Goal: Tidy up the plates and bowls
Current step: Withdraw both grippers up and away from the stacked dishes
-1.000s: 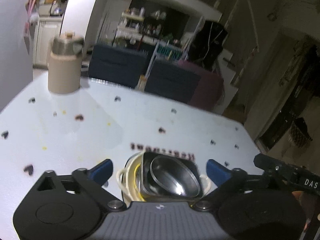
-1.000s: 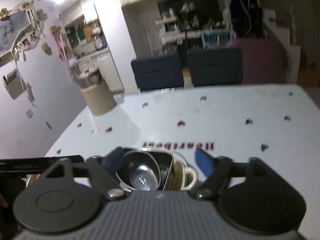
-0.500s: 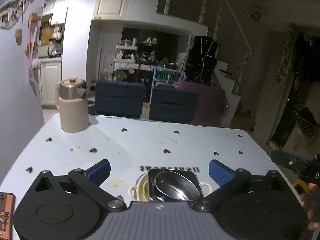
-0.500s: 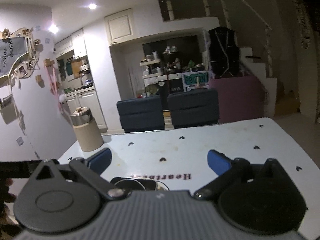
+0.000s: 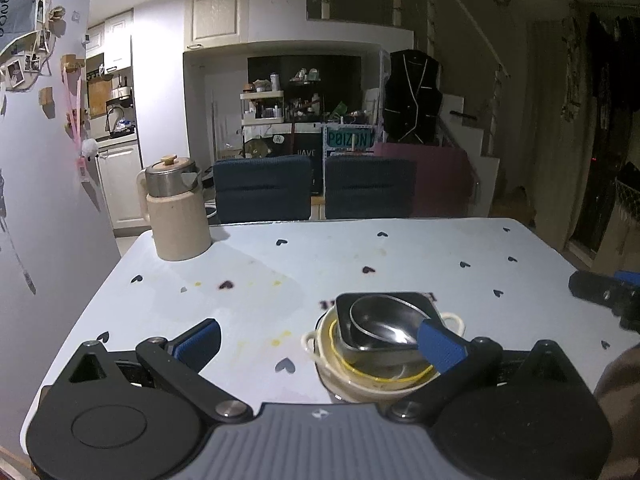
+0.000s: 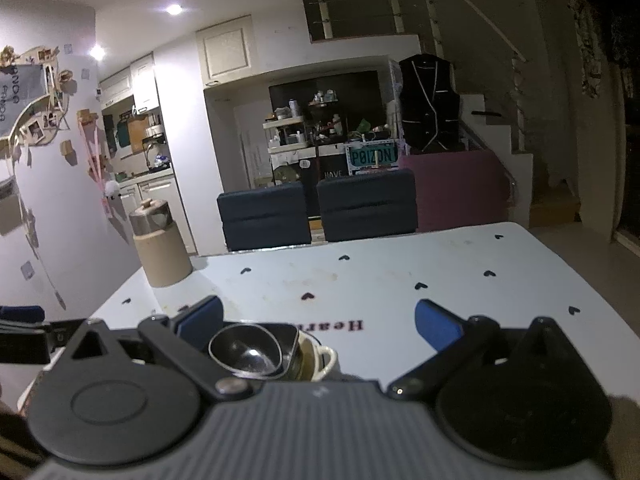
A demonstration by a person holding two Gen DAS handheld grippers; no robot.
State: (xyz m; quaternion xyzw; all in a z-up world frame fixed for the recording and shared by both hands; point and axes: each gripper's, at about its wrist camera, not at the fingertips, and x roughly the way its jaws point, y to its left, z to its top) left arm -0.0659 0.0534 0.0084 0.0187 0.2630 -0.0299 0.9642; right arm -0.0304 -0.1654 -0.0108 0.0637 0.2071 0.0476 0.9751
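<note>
Your table point(image 5: 360, 256) carries the nested stack: cream bowl point(image 5: 362, 382), dark square dish point(image 5: 400, 302), steel bowl point(image 5: 384, 324). Your left gripper point(image 5: 320, 340), spread wide and empty, has it at four o'clock; your right gripper point(image 6: 318, 318), just opened fully, at seven.

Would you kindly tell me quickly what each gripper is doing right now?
Left gripper: open, holding nothing; the stacked bowls sit ahead of it.
Right gripper: open wide after opening further, holding nothing.

Left gripper point(image 5: 318, 340), right gripper point(image 6: 318, 322): each with 2 black linkage arms, blue finger pads point(image 5: 440, 346), silver pivot screws, ribbed grey housing, round black discs.
</note>
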